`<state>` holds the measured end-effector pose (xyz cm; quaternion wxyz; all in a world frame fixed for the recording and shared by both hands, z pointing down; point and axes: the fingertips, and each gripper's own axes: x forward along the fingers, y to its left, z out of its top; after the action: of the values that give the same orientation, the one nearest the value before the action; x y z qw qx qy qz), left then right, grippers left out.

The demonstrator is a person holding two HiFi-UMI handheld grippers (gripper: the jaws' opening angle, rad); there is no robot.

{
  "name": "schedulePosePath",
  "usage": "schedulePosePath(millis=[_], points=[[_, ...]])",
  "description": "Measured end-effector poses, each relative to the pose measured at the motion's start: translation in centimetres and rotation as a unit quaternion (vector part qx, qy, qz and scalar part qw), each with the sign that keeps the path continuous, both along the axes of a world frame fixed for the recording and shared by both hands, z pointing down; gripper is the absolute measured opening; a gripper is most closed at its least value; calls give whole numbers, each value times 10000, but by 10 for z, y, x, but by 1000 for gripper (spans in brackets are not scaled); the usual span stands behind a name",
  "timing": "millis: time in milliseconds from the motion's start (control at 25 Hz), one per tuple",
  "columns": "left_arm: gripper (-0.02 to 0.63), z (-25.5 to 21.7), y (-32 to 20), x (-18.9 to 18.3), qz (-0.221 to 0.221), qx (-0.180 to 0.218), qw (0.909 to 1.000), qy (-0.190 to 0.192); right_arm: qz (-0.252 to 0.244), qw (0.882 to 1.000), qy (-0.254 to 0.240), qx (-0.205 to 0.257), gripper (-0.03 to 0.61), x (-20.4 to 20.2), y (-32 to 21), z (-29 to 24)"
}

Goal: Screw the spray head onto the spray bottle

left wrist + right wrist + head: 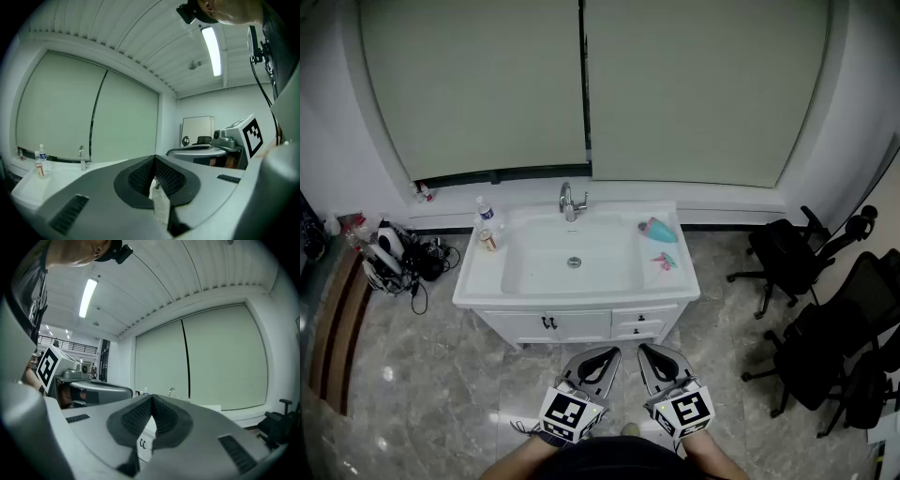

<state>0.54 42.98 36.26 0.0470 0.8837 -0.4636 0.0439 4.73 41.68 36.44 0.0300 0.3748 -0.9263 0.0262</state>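
Only the head view takes in the spray bottle [658, 230], lying teal on the right ledge of the sink [572, 295], well ahead of the right claw [652, 354] and slightly to its right. The small pink spray head [664, 262] lies apart from it, nearer that claw. Neither claw view shows them: the view along the left claw [153, 161] catches the faucet [83, 158] and a water bottle [42, 153] ahead to its left, and the other shows an office chair [280, 420] off to its right. Both claws are held low and close, side by side before the person, pointing at the sink and well short of it. The left claw is pressed together on nothing; the right claw is likewise pinched closed and empty
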Motion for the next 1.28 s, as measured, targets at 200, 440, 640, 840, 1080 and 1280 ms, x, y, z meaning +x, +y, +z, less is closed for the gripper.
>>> schedulePosePath(millis=[200, 440, 640, 840, 1080, 1280], points=[[5, 3, 3, 2, 27, -20, 10000, -8, -24, 10000, -15, 1, 0, -1, 3, 1], [5, 4, 1, 0, 12, -29, 10000, 6, -72, 10000, 9, 1, 0, -3, 2, 1], [5, 7, 0, 0, 17, -85, 10000, 27, -97, 9999, -51, -59, 0, -5, 2, 3], [5, 20, -4, 9, 156, -247, 9995, 87, -90, 9992, -294, -235, 0, 3, -4, 9], [6, 34, -30, 41, 329, -398, 9987, 58, -108, 9987, -257, -427, 2, 40, -19, 23], [8, 43, -76, 69, 324, -380, 9986, -164, 39, 9987, -283, -430, 2, 85, -46, 30]])
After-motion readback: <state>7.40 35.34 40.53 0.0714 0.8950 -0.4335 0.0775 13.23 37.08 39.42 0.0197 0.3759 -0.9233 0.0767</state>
